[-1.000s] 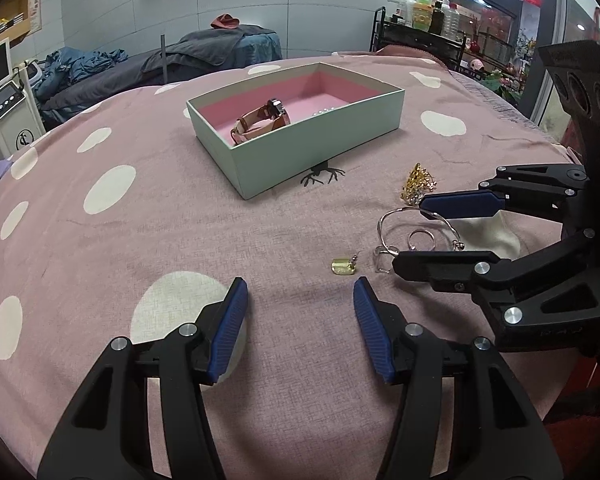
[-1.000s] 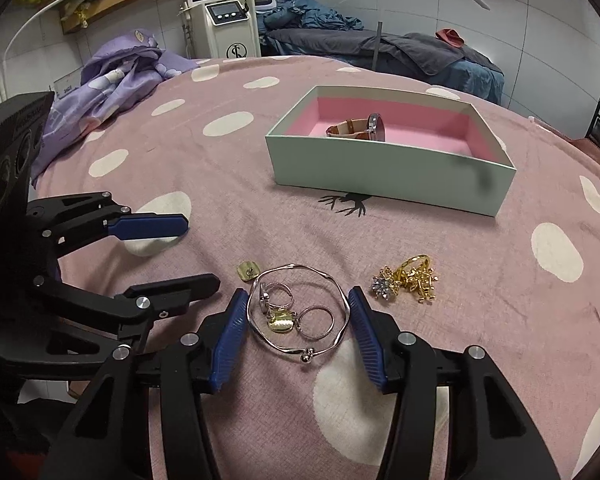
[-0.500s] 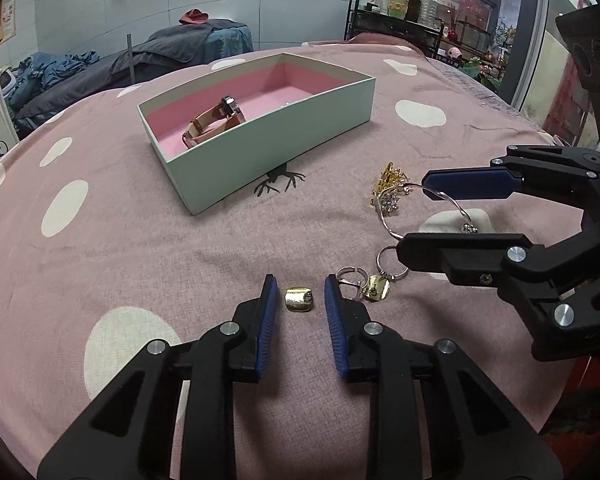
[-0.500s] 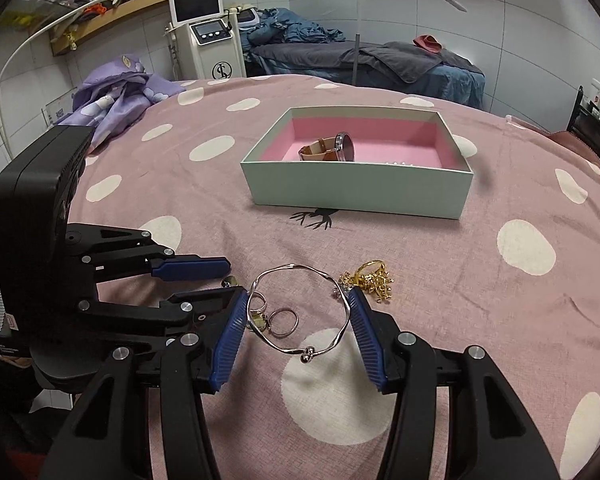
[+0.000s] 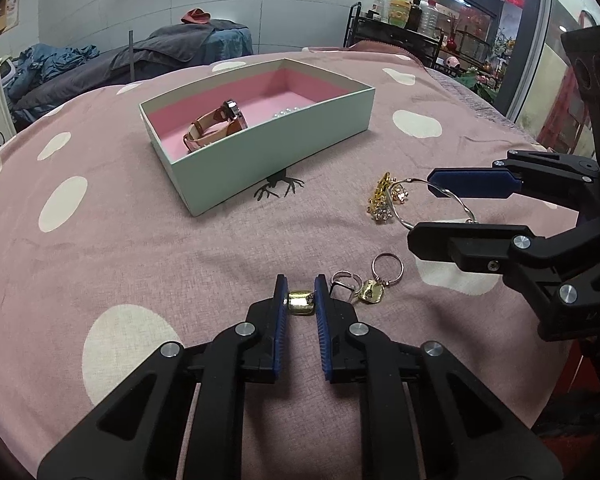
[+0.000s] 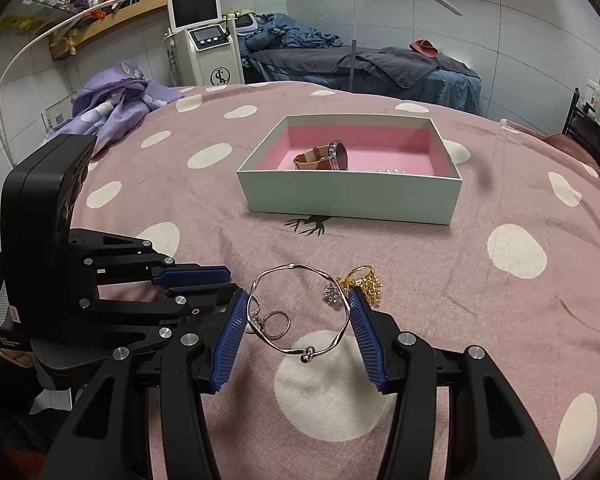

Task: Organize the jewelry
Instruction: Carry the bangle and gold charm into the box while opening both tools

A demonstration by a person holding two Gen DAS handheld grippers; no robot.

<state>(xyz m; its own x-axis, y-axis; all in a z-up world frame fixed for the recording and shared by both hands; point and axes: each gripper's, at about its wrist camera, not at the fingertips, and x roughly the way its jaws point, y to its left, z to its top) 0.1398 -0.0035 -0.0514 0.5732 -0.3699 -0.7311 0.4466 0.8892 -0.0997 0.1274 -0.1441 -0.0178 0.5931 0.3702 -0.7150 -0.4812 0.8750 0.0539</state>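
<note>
Left gripper [image 5: 301, 295] pinches the gold charm [image 5: 299, 302] on the cloth; right gripper [image 6: 298, 312] clamps the silver bangle [image 6: 300, 309] across its width, seemingly raised. Box [image 5: 284, 152] lies at 12 o'clock from both, long axis crosswise, open cloth between; loose rings [image 5: 386, 268] at left's 2 o'clock.

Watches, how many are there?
1. The watch lies in the box, toward its left end. Part of the box floor is hidden behind the near wall, so another could be out of sight.
</note>
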